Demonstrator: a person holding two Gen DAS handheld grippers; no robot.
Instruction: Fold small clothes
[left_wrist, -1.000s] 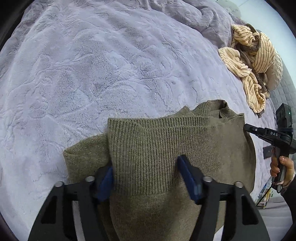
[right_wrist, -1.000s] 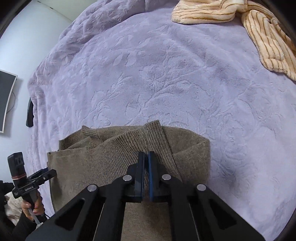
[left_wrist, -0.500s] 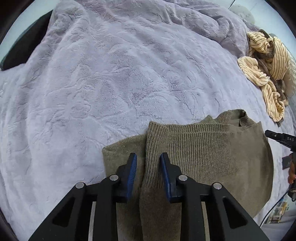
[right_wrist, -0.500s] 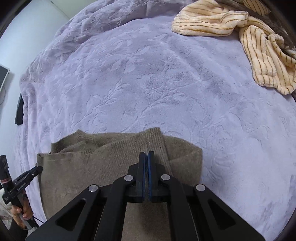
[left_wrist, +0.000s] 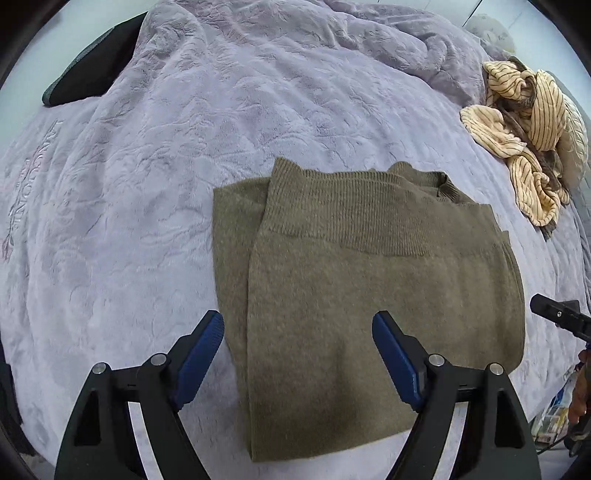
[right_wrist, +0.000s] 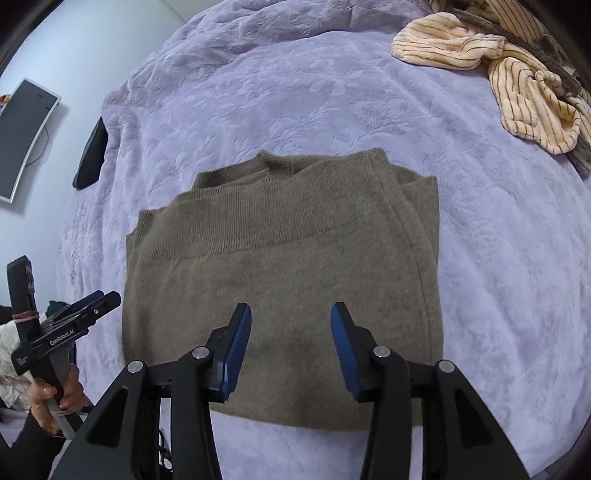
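An olive-brown knitted sweater (left_wrist: 369, 280) lies folded into a rough rectangle on the lilac blanket, ribbed hem band across its far part; it also shows in the right wrist view (right_wrist: 288, 266). My left gripper (left_wrist: 297, 349) is open and empty, held above the sweater's near left part. My right gripper (right_wrist: 291, 338) is open and empty, above the sweater's near edge. The left gripper also appears at the left edge of the right wrist view (right_wrist: 85, 310), and the tip of the right gripper at the right edge of the left wrist view (left_wrist: 557, 317).
The lilac embossed blanket (left_wrist: 184, 155) covers the bed. A crumpled cream striped garment (left_wrist: 524, 133) lies at the far right, also in the right wrist view (right_wrist: 517, 74). A dark object (left_wrist: 92, 77) sits at the bed's far left edge. A monitor (right_wrist: 26, 136) hangs on the wall.
Both grippers have opened, let go of the sweater and drawn back. The sweater now lies flat and folded on the blanket.
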